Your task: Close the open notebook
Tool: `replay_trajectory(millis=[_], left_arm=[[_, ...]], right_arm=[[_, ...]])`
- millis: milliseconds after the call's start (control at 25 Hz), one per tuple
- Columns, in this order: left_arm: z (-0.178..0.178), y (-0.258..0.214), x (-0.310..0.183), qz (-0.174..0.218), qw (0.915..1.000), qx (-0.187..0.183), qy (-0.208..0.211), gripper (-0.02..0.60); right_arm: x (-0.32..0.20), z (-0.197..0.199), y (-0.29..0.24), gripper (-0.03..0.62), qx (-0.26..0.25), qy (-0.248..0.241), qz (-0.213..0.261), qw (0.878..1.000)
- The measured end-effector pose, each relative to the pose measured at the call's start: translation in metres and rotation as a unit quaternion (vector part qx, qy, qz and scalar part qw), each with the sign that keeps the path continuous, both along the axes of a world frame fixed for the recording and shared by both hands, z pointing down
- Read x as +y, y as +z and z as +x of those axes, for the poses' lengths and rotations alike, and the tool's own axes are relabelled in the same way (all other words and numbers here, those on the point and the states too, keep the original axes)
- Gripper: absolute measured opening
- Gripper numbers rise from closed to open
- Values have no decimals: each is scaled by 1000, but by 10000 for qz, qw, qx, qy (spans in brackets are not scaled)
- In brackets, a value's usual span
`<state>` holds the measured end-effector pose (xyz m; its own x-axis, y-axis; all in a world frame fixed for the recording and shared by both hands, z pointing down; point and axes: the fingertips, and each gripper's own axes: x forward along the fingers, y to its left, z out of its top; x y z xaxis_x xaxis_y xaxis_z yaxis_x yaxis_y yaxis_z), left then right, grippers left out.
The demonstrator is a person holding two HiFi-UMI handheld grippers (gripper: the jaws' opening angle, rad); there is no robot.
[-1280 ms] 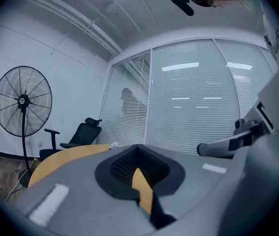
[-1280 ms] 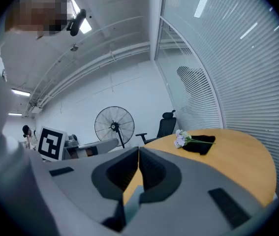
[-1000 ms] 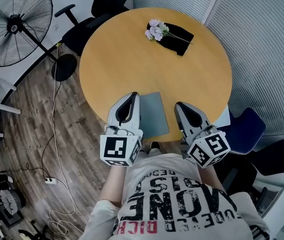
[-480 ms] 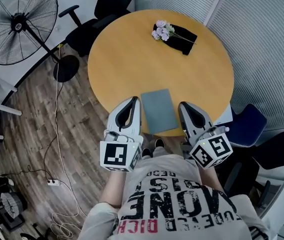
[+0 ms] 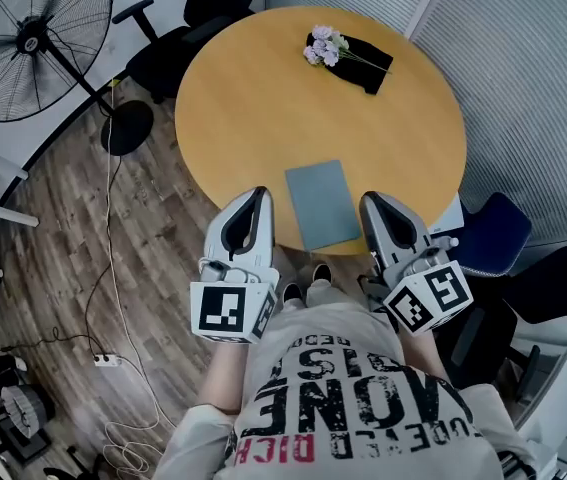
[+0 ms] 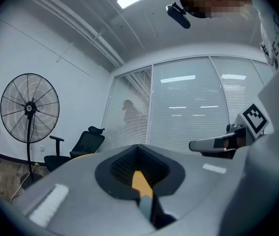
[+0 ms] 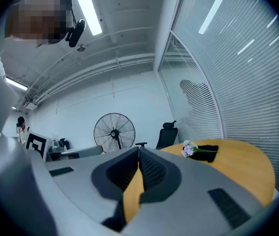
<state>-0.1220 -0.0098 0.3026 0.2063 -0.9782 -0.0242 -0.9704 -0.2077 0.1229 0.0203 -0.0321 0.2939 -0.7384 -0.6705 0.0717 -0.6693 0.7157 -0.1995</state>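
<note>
Grey-blue notebook [image 5: 322, 205] lies closed at the table's [image 5: 253, 98] near edge; we judge nothing remains. Our left gripper [image 5: 254, 196] and right gripper [image 5: 376, 201] flank it, jaws together, empty.

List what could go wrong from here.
The closed notebook lies close to the table's near edge; a nudge from the left gripper or right gripper, both shut beside it, might slide it off. A cable trails on the floor left of the table: a possible trip hazard.
</note>
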Motion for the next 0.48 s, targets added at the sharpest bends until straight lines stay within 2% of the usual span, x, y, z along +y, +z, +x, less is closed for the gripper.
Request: replay_trajectory(millis=[280,480], left_arm=[[2,3,8,-88,9999,53,22,9],[7,10,14,-156,9998,139,-48,10]], right_arm=[[9,-9,0,12,53,-9,-20,10000],[17,-18,4,12,238,-241,75,9994]])
